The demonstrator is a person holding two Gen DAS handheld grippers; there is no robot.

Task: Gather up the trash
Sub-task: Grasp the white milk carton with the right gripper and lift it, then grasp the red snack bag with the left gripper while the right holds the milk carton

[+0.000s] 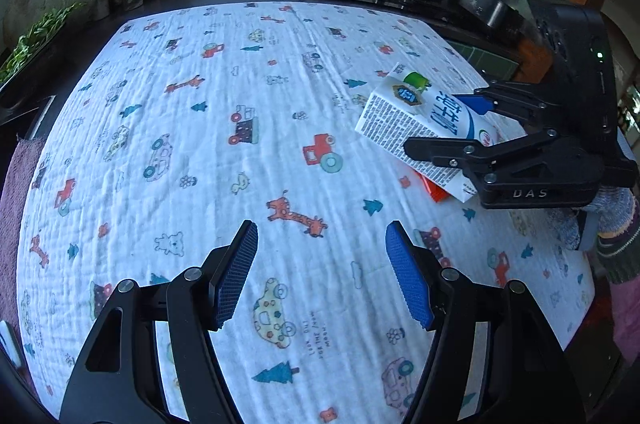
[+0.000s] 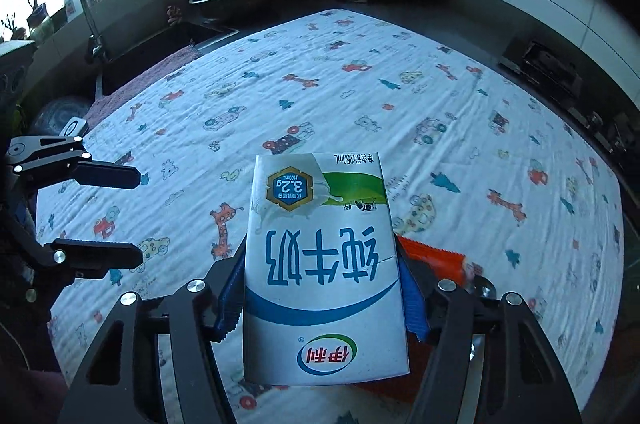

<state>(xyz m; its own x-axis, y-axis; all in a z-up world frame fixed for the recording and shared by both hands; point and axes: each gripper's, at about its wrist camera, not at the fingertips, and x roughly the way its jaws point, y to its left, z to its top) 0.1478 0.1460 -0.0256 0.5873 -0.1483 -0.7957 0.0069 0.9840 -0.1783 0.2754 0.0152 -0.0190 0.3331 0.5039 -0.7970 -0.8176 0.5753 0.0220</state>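
Currently the right claw (image 2: pixel 322 294) pinches the milk carton (image 2: pixel 320 264) by both side faces, above the counter cloth (image 2: pixel 360 95) at its 5 o'clock edge; keep it level, clear the orange wrapper (image 2: pixel 432 254). Left claw (image 1: pixel 322 274) stands spread, empty

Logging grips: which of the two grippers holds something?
The right gripper: its pads clamp the milk carton. The left gripper stands open over the bare cloth.
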